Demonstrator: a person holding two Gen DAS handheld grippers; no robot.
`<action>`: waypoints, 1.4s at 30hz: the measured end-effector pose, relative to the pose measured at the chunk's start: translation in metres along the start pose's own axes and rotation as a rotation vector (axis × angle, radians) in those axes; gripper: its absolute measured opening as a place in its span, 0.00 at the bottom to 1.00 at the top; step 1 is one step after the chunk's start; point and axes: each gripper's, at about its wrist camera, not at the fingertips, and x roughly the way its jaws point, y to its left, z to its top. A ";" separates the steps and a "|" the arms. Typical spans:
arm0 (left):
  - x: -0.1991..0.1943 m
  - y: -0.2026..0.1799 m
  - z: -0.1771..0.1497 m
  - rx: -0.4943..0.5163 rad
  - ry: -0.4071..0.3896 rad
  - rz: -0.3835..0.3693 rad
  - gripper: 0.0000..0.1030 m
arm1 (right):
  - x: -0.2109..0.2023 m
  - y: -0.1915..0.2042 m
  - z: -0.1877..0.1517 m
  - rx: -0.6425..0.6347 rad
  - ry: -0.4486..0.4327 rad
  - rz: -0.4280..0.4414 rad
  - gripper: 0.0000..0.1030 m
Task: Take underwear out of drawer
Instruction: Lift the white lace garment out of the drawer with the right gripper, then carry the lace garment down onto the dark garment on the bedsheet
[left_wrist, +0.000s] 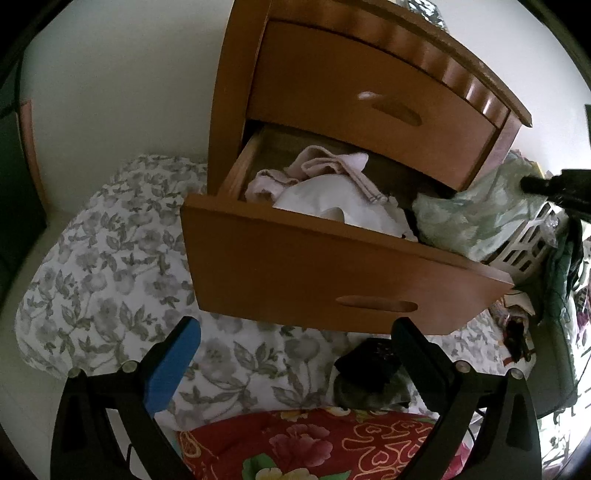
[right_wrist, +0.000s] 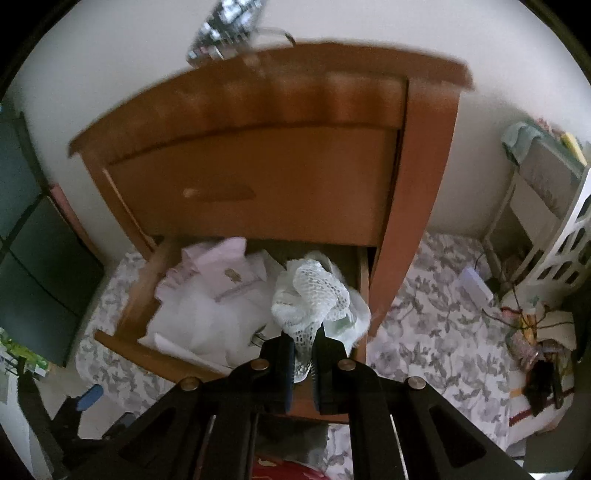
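The nightstand's lower drawer (left_wrist: 295, 266) stands pulled out, with pink and white garments (left_wrist: 325, 177) heaped inside. My right gripper (right_wrist: 303, 343) is shut on pale green lace underwear (right_wrist: 314, 291), which hangs bunched above the drawer's (right_wrist: 140, 295) right end. In the left wrist view the same underwear (left_wrist: 461, 214) hangs at the drawer's right corner from the right gripper (left_wrist: 528, 184). My left gripper (left_wrist: 295, 339) is open below the drawer front, over the bedding, with nothing between its fingers. It also shows at the lower left of the right wrist view, the left gripper (right_wrist: 107, 408).
The upper drawer (left_wrist: 362, 96) is closed. Grey floral bedding (left_wrist: 110, 258) lies around the nightstand, with a red flowered cloth (left_wrist: 314, 443) near me. A white slatted basket (left_wrist: 524, 243) and clutter stand to the right. A small black object (left_wrist: 369, 362) lies under the drawer front.
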 end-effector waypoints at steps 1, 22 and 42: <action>-0.001 -0.001 0.000 0.000 -0.001 0.001 1.00 | -0.006 0.002 0.000 -0.005 -0.012 0.003 0.07; -0.042 -0.022 -0.008 0.037 -0.056 -0.008 1.00 | -0.145 0.029 -0.028 -0.092 -0.247 0.048 0.07; -0.057 -0.030 -0.013 0.049 -0.073 -0.010 1.00 | -0.164 0.034 -0.062 -0.120 -0.218 0.056 0.07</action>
